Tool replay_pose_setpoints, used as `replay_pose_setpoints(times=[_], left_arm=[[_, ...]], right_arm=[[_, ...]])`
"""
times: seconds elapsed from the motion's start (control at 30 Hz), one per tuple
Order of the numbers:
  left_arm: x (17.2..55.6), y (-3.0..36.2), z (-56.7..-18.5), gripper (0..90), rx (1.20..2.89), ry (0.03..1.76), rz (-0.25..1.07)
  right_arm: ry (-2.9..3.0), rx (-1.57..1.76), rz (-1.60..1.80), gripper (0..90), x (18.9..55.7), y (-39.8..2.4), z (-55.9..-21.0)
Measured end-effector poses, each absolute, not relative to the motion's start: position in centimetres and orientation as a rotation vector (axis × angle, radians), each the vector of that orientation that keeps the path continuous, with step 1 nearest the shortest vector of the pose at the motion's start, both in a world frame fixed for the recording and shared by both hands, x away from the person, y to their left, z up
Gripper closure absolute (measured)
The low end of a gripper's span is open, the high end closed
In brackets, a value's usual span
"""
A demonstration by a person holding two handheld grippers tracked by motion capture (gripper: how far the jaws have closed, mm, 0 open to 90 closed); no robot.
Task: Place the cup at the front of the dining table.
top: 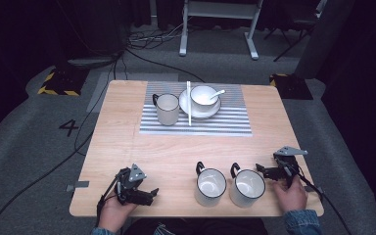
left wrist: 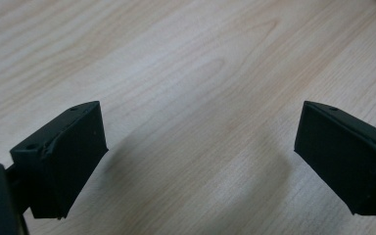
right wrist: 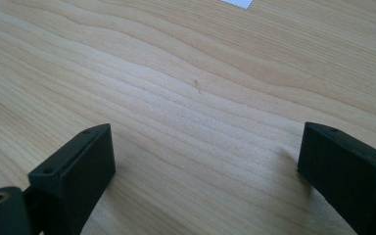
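Two mugs (top: pixel 227 186) parked near of the striped mat (top: pixel 196 117), handy for setting beside its mug, bowl and chopsticks; left gripper (top: pixel 148 195) and right gripper (top: pixel 263 169) flanking them, both wide, empty.

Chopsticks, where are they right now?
In the high view the chopsticks lie on the striped mat, between the mug and the bowl's plate.

A light wooden table (top: pixel 127 147) stands on grey carpet. At its far edge lies a grey-striped placemat (top: pixel 225 122). Two white mugs (top: pixel 210 186) with dark rims and handles sit side by side near the front edge, right of centre; the second mug (top: pixel 247 187) stands just right of the first.
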State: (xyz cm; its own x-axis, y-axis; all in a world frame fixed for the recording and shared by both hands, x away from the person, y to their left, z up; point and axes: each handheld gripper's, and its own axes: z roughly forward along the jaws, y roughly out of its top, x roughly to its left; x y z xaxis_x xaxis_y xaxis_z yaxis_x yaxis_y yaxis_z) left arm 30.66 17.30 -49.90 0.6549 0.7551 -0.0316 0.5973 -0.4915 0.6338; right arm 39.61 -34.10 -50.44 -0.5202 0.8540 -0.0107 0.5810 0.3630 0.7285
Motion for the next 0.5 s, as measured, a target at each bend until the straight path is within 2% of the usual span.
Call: replay_pose_setpoints(times=[0.1,0.5], left_arm=[[30.77,16.69,-50.4,0.0,2.232,1.041,0.345],[31.09,16.6,-50.33,0.0,2.234,1.051,0.37]], right_arm=[[2.243,1.253,0.961,6.9,39.61,-34.11,-50.43],[2.242,1.253,0.962,6.9,39.61,-34.1,-50.44]])
